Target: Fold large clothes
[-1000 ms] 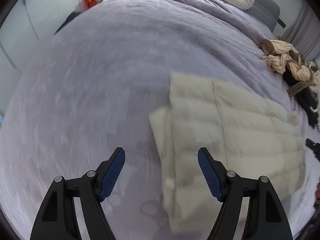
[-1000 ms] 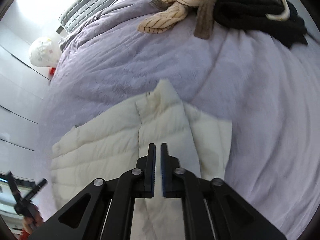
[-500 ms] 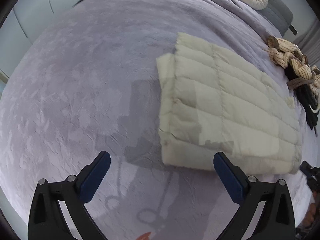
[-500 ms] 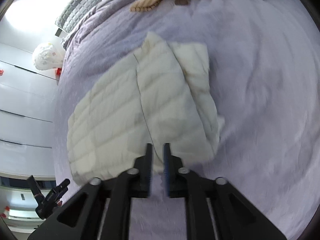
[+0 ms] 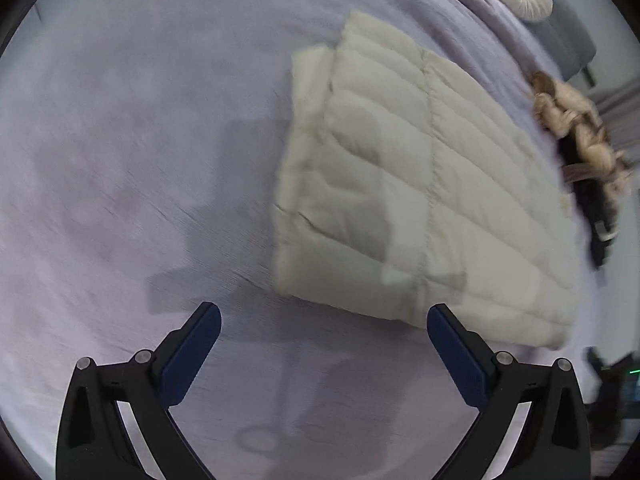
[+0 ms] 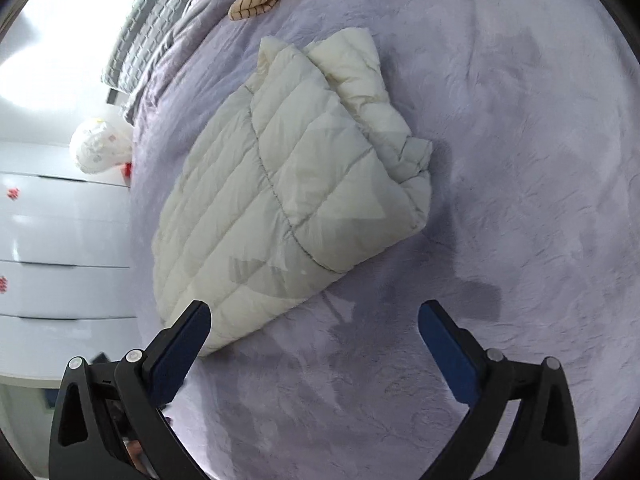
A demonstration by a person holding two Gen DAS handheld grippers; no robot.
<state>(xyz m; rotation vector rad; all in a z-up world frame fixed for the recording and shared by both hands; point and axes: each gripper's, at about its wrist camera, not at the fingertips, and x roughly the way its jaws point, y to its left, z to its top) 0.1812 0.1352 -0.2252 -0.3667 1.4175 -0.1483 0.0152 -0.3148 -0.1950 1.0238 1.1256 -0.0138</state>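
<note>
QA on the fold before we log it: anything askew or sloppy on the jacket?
Mostly tidy. The cream quilted jacket lies folded on the purple bedspread, but a bunched sleeve or hem end pokes out crumpled at one edge. Both the left hand-held gripper and right hand-held gripper are open, clear of it.

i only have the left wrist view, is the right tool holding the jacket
Observer: No. The right tool is open with nothing between its fingers, above the purple bedspread.
Operator: what's on the jacket's far side from me
Observer: A bunched sleeve is folded onto the cream puffer jacket along that edge.
Operator: anything past the bed on that side
Observer: A white drawer unit stands beside the bed, with a white bag by it.
</note>
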